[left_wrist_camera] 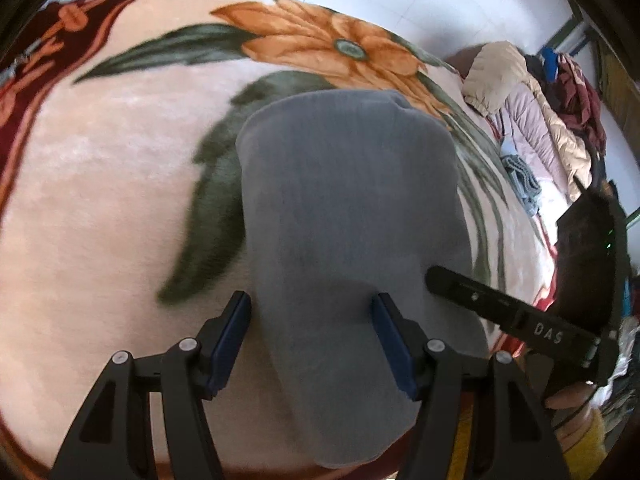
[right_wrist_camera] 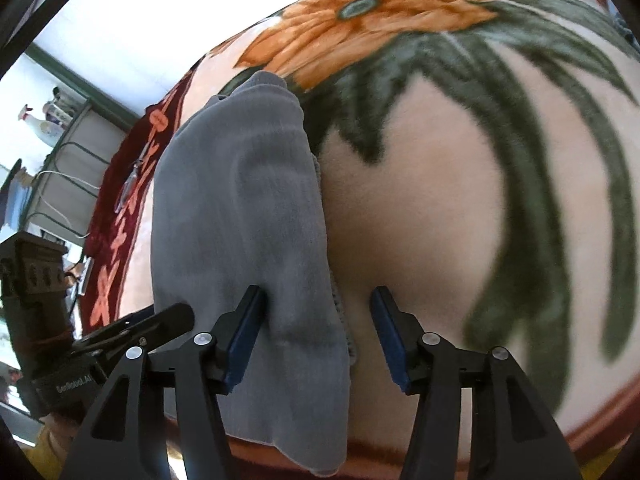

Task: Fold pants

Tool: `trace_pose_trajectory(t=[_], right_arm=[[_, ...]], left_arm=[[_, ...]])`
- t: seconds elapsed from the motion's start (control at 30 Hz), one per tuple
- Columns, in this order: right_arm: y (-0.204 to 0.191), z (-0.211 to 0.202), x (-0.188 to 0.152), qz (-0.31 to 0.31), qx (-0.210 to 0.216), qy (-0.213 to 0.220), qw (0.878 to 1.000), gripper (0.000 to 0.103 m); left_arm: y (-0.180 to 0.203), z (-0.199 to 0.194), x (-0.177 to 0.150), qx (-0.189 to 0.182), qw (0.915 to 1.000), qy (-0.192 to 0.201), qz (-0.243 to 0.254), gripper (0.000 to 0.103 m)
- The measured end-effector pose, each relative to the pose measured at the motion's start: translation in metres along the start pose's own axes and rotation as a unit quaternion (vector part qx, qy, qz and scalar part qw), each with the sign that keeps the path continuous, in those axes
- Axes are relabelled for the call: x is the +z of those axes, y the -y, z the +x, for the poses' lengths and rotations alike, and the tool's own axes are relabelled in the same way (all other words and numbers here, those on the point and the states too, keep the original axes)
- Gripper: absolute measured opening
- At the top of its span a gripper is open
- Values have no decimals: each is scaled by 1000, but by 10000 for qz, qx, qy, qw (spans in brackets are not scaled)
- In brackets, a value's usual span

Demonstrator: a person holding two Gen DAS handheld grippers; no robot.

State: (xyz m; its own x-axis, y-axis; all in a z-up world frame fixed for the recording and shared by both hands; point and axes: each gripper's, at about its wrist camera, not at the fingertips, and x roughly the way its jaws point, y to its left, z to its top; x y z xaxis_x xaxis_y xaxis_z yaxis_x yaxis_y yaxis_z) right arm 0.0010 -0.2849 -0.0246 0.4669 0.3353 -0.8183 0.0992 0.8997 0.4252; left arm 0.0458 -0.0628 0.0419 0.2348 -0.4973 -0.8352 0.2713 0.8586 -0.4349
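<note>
The grey pants (left_wrist_camera: 344, 240) lie folded into a long narrow strip on a pink floral blanket (left_wrist_camera: 100, 200). They also show in the right wrist view (right_wrist_camera: 244, 240). My left gripper (left_wrist_camera: 312, 316) is open, its jaws standing astride the near left part of the strip. My right gripper (right_wrist_camera: 318, 312) is open over the strip's right edge, the left pad above the cloth and the right pad above the blanket (right_wrist_camera: 440, 220). The right gripper's finger also shows in the left wrist view (left_wrist_camera: 472, 292), at the pants' right edge. Nothing is gripped.
A pile of jackets and clothes (left_wrist_camera: 532, 120) lies at the far right of the bed. A small blue-grey garment (left_wrist_camera: 520, 178) lies beside it. A metal rack with a cable (right_wrist_camera: 60, 168) stands past the bed's left edge. The blanket's dark red border (right_wrist_camera: 120, 232) runs along that edge.
</note>
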Motion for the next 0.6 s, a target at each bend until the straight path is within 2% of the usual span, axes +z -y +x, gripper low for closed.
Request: trace_pose_trajectory(t=[0.07, 0.1, 0.13, 0.27, 0.33, 0.4, 0.47, 0.6], right_arm=[[1, 1, -1, 67, 310, -28, 9995, 39], [3, 2, -2, 167, 413, -10, 9990, 38], [4, 2, -3, 198, 453, -1, 9988, 36], [10, -5, -9, 505, 768, 127, 9957, 24], [3, -13, -12, 532, 932, 228, 9940, 21], [-7, -23, -14, 501, 1184, 318, 9912, 14], [-22, -32, -15, 306, 1284, 399, 9904, 14], [-61, -42, -15, -229, 1122, 511, 9921, 14]], left_arm=[[-1, 2, 1, -180, 9998, -28, -116, 59], [-1, 2, 0, -185, 9997, -19, -136, 57], [-2, 2, 0, -208, 9997, -20, -122, 51], [-3, -2, -2, -328, 9993, -2, -200, 39], [-1, -8, -3, -347, 9992, 54, -215, 31], [4, -19, -3, -256, 9995, 159, -96, 27], [6, -34, -4, -211, 9993, 303, -21, 25], [4, -65, -6, -165, 9983, 564, 65, 24]])
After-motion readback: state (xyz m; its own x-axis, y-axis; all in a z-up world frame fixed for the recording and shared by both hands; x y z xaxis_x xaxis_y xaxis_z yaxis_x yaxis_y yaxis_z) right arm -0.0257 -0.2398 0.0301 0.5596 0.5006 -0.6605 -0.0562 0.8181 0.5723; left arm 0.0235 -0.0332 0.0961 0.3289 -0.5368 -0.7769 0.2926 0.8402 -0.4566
